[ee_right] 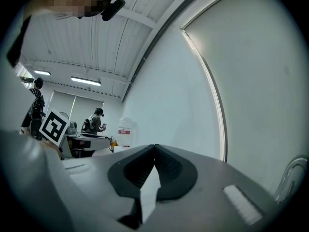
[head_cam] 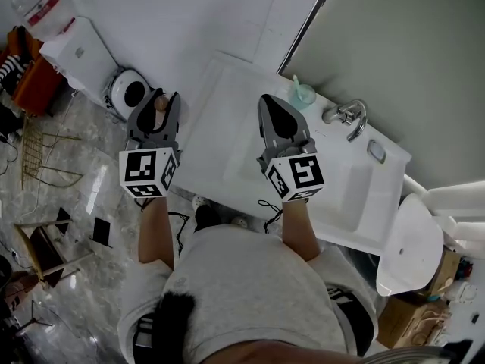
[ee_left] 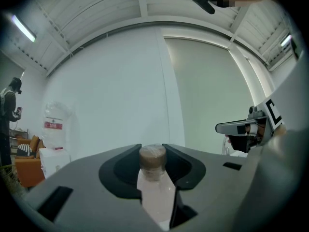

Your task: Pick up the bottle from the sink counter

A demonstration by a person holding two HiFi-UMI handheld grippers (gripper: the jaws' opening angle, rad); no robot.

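left gripper view shows the left gripper (ee_left: 152, 148) clamped on the bottle (ee_left: 155, 192), off the sink counter (head_cam: 220, 120). pick-up looks done; the right gripper (ee_right: 154, 147) is closed, empty

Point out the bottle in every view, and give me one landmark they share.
Head view: the bottle is left of centre, between the jaws of the left gripper.
Left gripper view: the bottle is at bottom centre, brown cap up, clamped in the jaws.
Right gripper view: not in it.
Shared landmark: the water jug with a red label, top left, at the left, left of centre.
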